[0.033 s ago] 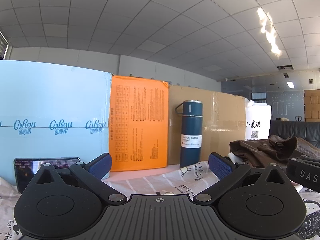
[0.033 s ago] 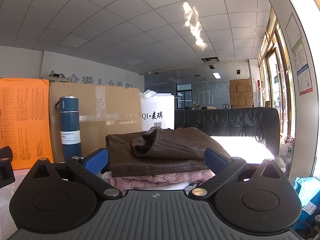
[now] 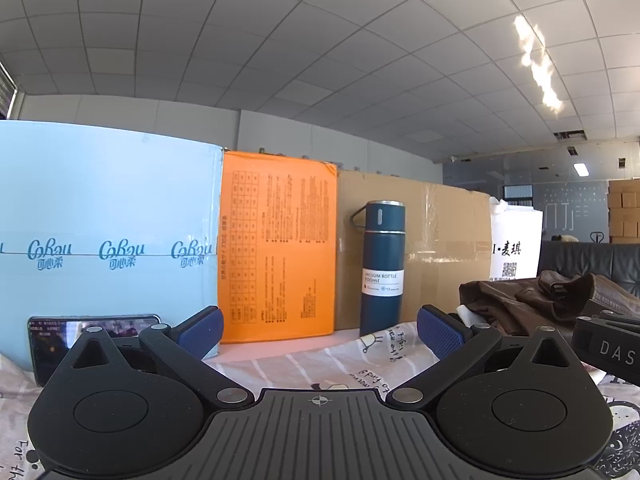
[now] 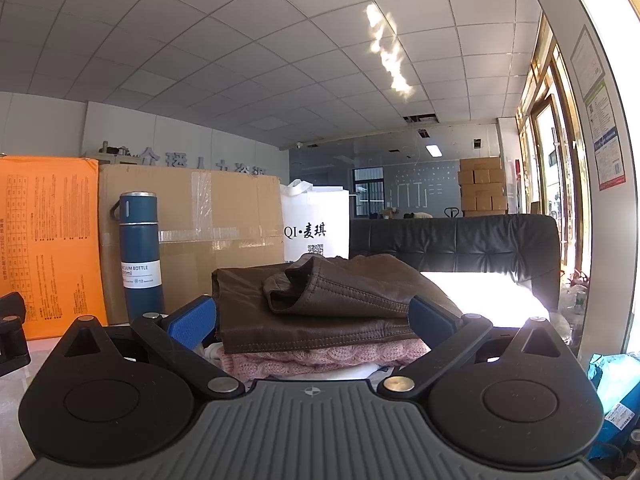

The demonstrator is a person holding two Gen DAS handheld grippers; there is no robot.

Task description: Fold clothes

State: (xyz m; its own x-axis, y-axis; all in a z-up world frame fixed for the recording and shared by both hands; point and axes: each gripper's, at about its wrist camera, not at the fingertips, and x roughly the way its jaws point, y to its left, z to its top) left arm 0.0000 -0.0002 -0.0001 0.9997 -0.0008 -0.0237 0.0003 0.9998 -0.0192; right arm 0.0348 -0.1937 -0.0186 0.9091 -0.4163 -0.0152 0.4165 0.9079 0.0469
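Observation:
A folded brown leather garment (image 4: pixel 320 304) lies on top of a pink knit garment (image 4: pixel 320 358), stacked just beyond my right gripper (image 4: pixel 312 320), which is open and empty with its blue pads on either side of the stack's front. The stack also shows at the right of the left wrist view (image 3: pixel 532 304). My left gripper (image 3: pixel 320 328) is open and empty, held level above a white printed cloth (image 3: pixel 320 360) that covers the table. The right gripper's body (image 3: pixel 608 348) shows at the left view's right edge.
A blue vacuum bottle (image 3: pixel 382 268) stands at the back in front of a cardboard box (image 3: pixel 440 248). An orange board (image 3: pixel 276 256) and a light blue box (image 3: pixel 108 232) stand to its left, with a phone (image 3: pixel 92 332) leaning there. A white bag (image 4: pixel 316 224) and black sofa (image 4: pixel 460 240) are behind the stack.

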